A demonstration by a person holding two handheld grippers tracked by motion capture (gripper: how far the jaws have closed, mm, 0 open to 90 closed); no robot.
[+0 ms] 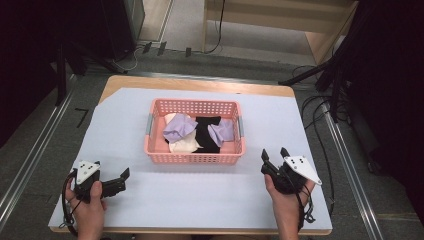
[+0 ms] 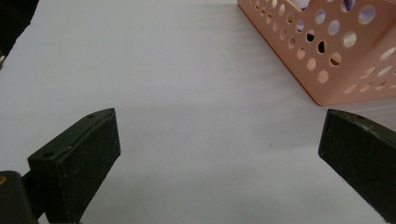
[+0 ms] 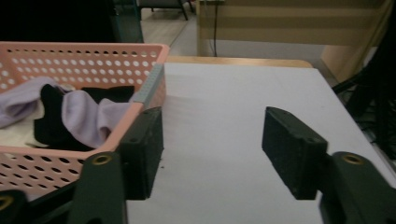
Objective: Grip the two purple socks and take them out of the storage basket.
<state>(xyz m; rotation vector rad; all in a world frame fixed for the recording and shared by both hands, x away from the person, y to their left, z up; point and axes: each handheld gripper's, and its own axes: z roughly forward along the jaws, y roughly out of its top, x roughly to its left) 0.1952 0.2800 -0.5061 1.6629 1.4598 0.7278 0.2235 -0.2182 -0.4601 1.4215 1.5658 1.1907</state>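
Note:
A pink perforated basket (image 1: 193, 158) stands mid-table and holds crumpled lavender cloths (image 1: 179, 127), a cream cloth (image 1: 183, 145) and a black cloth (image 1: 207, 133). My left gripper (image 1: 122, 180) rests open near the front left, pointing right toward the basket, nothing between its jaws. In the left gripper view the gripper (image 2: 219, 126) frames bare table, with the basket corner (image 2: 327, 56) at the upper right. My right gripper (image 1: 274, 152) is open just right of the basket's front corner. The right gripper view has the gripper (image 3: 213, 121) empty beside the basket (image 3: 84, 53), with lavender cloth (image 3: 88, 116) and black cloth (image 3: 51, 112) inside.
A pale sheet (image 1: 200, 195) covers the wooden table (image 1: 200, 84). Dark stands and cables (image 1: 325, 110) crowd the floor to the right and rear. A wooden shelf unit (image 1: 280, 25) sits behind the table.

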